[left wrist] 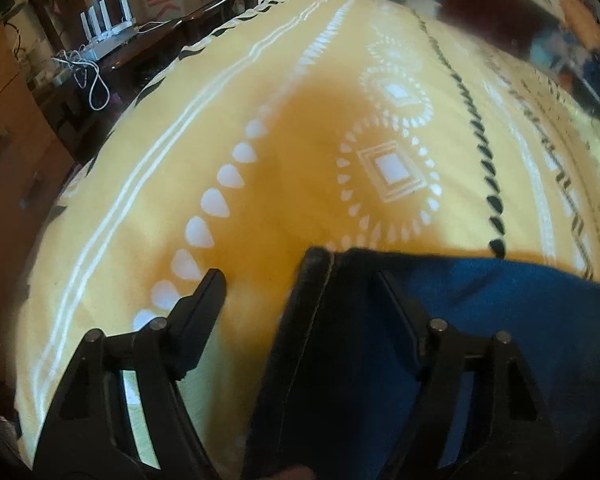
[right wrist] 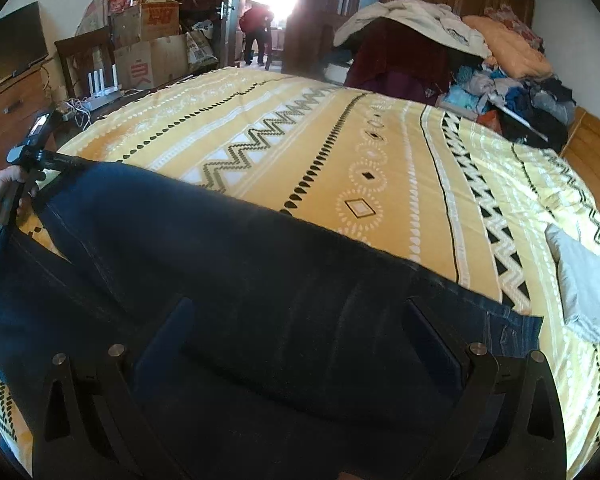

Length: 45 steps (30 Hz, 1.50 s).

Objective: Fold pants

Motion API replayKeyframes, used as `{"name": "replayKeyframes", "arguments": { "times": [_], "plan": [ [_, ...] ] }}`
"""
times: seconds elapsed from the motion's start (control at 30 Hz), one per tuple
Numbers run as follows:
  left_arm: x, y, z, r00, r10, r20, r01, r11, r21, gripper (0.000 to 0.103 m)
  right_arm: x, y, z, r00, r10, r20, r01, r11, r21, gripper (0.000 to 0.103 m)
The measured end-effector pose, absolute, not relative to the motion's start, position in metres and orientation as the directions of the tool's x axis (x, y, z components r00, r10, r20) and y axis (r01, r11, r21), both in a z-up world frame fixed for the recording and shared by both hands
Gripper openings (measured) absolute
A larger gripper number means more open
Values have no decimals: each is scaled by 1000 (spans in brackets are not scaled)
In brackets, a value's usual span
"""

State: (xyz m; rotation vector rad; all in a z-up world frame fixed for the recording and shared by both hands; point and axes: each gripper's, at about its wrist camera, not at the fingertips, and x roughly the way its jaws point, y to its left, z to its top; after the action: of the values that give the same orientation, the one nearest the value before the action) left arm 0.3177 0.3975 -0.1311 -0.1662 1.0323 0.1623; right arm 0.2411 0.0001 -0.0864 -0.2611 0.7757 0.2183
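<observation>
Dark blue denim pants (right wrist: 260, 280) lie stretched across the near part of a bed with a yellow patterned cover (right wrist: 340, 152). In the left wrist view the pants (left wrist: 480, 320) fill the lower right, with a stitched dark edge running up between the fingers. My left gripper (left wrist: 300, 280) is open; its right finger (left wrist: 400, 312) lies on the denim and its left finger (left wrist: 208, 292) is over the bedcover. My right gripper (right wrist: 296, 312) is open, its fingers spread wide on top of the pants. The left gripper also shows in the right wrist view (right wrist: 32, 152), held by a hand at the pants' left end.
A folded grey cloth (right wrist: 588, 300) lies at the bed's right side. A heap of clothes (right wrist: 480, 60) sits at the far right. Cardboard boxes (right wrist: 152, 48), a chair and a white power strip with cables (left wrist: 96, 52) stand left of the bed. A person (right wrist: 258, 28) stands in the doorway.
</observation>
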Motion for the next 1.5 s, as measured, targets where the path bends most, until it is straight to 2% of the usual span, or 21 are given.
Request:
{"name": "replayKeyframes", "arguments": {
  "times": [0.03,0.07,0.1,0.13,0.23,0.33,0.47,0.6,0.63,0.7,0.8,0.93,1.03,1.1,1.13,1.17,1.2,1.4,1.5],
  "plan": [
    [319,394,-131,503,43,-863,-201,977,-69,63,241,-5,-87,691,98,-716,-282,949,-143,103],
    [320,390,-132,501,35,-865,-185,980,-68,48,242,-11,-88,687,101,-719,-277,952,-131,103],
    [320,385,-131,500,25,-866,-165,984,-67,27,242,-16,-88,685,104,-721,-271,955,-120,103],
    [322,384,-130,500,34,-865,-166,984,-57,20,240,-29,-86,682,105,-723,-254,962,-99,103],
    [317,381,-127,514,47,-856,-165,985,-45,18,234,-64,-80,685,88,-723,-204,976,-75,103],
    [318,382,-124,530,65,-846,-171,985,-31,18,229,-129,-74,669,39,-742,-125,990,-60,94],
    [324,384,-123,535,80,-841,-204,978,-37,18,235,-253,-84,616,-118,-779,63,993,-101,90],
    [327,381,-128,526,104,-844,-216,976,-14,18,265,-358,-105,531,-156,-833,155,984,-85,90],
    [327,381,-128,526,108,-843,-217,976,-11,18,275,-372,-110,516,-148,-844,158,984,-76,90],
    [327,381,-128,526,110,-843,-220,975,-9,18,299,-386,-120,492,-47,-869,99,995,2,90],
    [327,381,-130,526,115,-843,-224,975,-7,18,328,-380,-135,460,14,-888,32,999,32,90],
    [327,380,-131,525,124,-842,-233,973,-1,18,364,-371,-157,428,45,-902,-34,999,34,89],
    [328,377,-132,521,140,-842,-237,971,15,18,388,-372,-175,401,10,-916,-42,999,-8,88],
    [327,375,-130,524,156,-837,-240,970,30,18,394,-373,-183,382,30,-924,-57,998,9,62],
    [326,373,-128,533,168,-829,-246,968,38,17,397,-373,-186,368,73,-927,-71,996,50,40],
    [324,372,-125,543,174,-821,-254,966,37,17,396,-372,-185,377,86,-922,-73,995,62,26],
    [320,372,-119,559,179,-809,-267,963,28,17,394,-372,-182,388,96,-917,-79,994,71,17],
    [261,377,-44,736,107,-669,-265,954,-139,17,339,-386,-116,535,260,-804,-119,965,233,11],
    [205,378,-3,816,73,-573,-239,946,-220,17,293,-378,-77,571,315,-758,-189,949,252,10]
  ]
}}
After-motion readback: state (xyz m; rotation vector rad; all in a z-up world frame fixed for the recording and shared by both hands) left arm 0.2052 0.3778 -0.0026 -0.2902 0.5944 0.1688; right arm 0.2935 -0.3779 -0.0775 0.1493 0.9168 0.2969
